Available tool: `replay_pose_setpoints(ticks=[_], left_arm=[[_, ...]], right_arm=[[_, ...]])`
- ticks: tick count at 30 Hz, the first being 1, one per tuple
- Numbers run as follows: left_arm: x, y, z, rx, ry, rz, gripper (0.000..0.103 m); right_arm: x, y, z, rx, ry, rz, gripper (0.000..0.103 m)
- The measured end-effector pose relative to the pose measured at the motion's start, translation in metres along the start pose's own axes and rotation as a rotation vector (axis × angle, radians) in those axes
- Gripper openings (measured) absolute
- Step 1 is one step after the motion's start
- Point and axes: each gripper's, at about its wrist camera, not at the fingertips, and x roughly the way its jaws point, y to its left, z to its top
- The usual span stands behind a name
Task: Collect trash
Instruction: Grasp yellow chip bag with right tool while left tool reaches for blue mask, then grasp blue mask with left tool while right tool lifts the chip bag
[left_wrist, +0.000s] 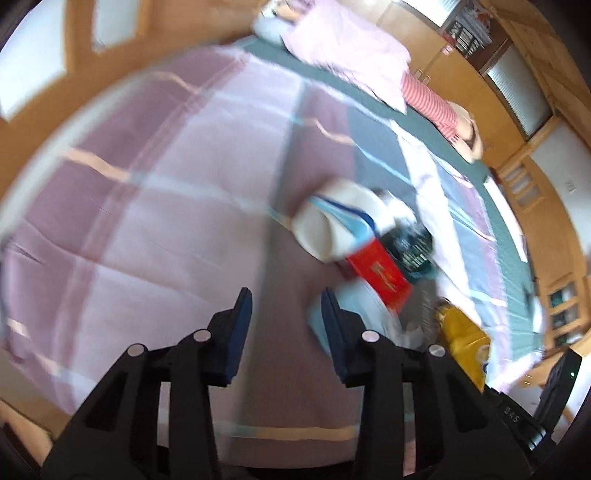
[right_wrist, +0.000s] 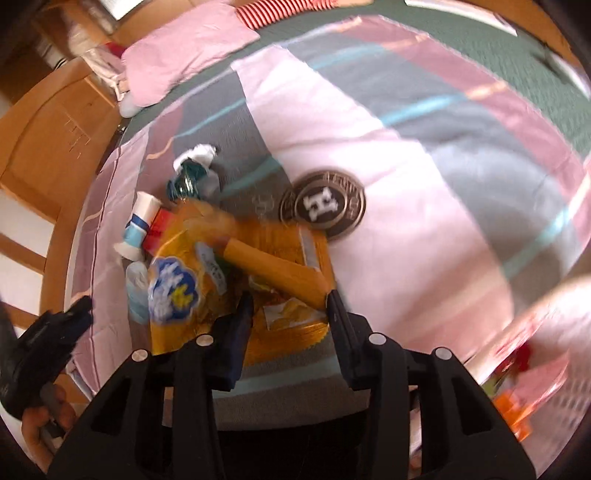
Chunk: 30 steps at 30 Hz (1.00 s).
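Black tongs fill the foot of each wrist view. The left tongs (left_wrist: 286, 310) are seen narrowed, with nothing visible between the blue pads; only the bedspread (left_wrist: 147, 206) shows through the gap. The right tongs (right_wrist: 290, 306) are set part-closed around the yellow snack bag (right_wrist: 207, 295); whether the pads actually press on it cannot be told through the blur, though a tan roll (right_wrist: 277, 267) of the bag lies against the right-hand finger.

Trash is gathered in one cluster on the bed: a white paper cup (left_wrist: 328, 225) with blue stripes lies on its side, touching a red box (left_wrist: 380, 273), with a dark crumpled wrapper (left_wrist: 410, 247) just behind. A round dark tin lid (right_wrist: 323, 203) rests beside the yellow bag. Pink pillows (left_wrist: 343, 44) are well apart, at the head of the bed.

Being light and crinkly, the bag is judged best taken by a folded edge. A plastic sack (right_wrist: 524, 373) at the right edge is probably the destination.
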Motion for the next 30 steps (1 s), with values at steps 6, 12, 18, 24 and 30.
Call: replay_pose_setpoints(ticks=[6,12,18,24,30], left_arm=[[0.003,0.017,0.003,-0.058,0.043,-0.022,0.079],[0.029,-0.002,-0.011,-0.109,0.093,-0.148,0.085],[0.059,-0.025,-0.022,-0.128,0.181,-0.287,0.085],[0.092,-0.029,-0.036,-0.209,0.277,-0.361,0.085],[0.098,-0.031,-0.036,-0.214,0.272,-0.423,0.099]], right_arm=[[0.001,0.008,-0.009,0.000,-0.027,-0.082,0.063],[-0.024,0.004,-0.013,0.020,-0.156,-0.141,0.067],[-0.040,0.003,-0.016,0.036,-0.241,-0.152,0.068],[-0.042,0.002,-0.016,0.039,-0.251,-0.149,0.068],[-0.041,0.002,-0.016,0.038,-0.249,-0.145,0.068]])
